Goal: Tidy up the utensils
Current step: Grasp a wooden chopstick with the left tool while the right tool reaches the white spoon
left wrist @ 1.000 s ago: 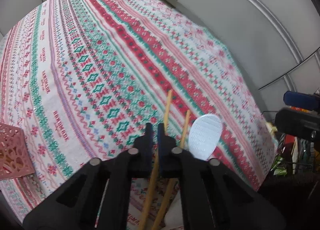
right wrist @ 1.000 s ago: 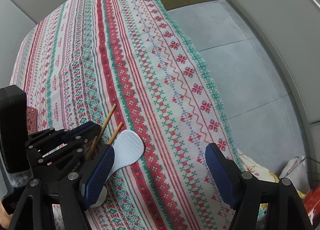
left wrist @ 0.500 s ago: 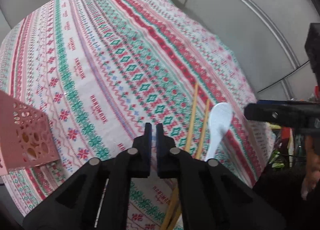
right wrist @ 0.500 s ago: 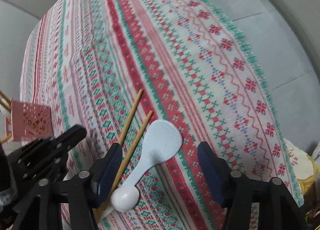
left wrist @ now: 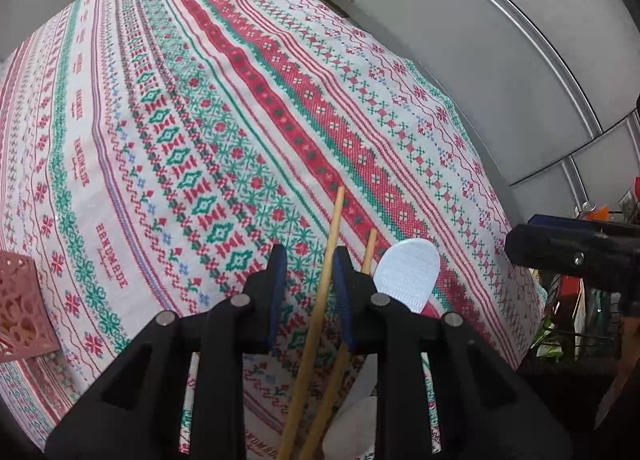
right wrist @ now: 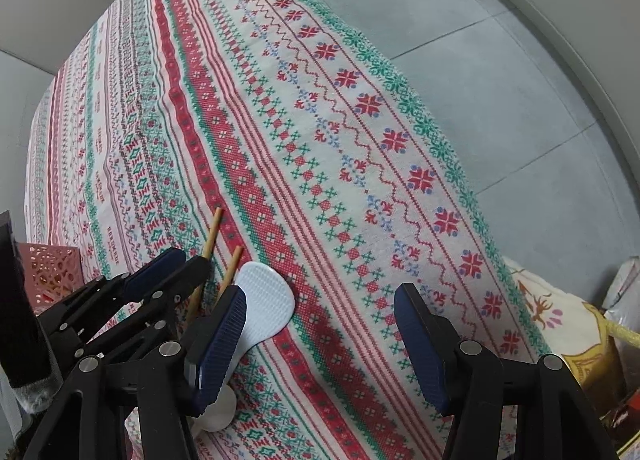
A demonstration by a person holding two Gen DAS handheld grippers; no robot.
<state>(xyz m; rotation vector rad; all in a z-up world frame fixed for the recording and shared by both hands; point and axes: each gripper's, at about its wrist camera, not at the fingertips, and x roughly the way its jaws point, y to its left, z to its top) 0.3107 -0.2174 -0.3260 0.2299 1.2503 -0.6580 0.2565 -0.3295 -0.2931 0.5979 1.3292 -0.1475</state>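
Observation:
Two wooden chopsticks lie side by side on the patterned tablecloth. The longer chopstick runs between the jaws of my left gripper, which are opening; the pads do not press on it. The shorter chopstick lies just outside the right finger. A white rice paddle rests beside them, its handle end toward me. My right gripper stands open over the cloth, with its left finger above the paddle's neck and nothing held. The left gripper shows at the left of the right wrist view.
A pink perforated holder stands on the cloth at the left, also seen as the holder in the right wrist view. The table edge drops to a grey floor on the right. Bags and clutter sit below that edge.
The left gripper's jaws went from shut to parted, with the longer chopstick now between them. The right gripper narrowed slightly and sank closer to the paddle.

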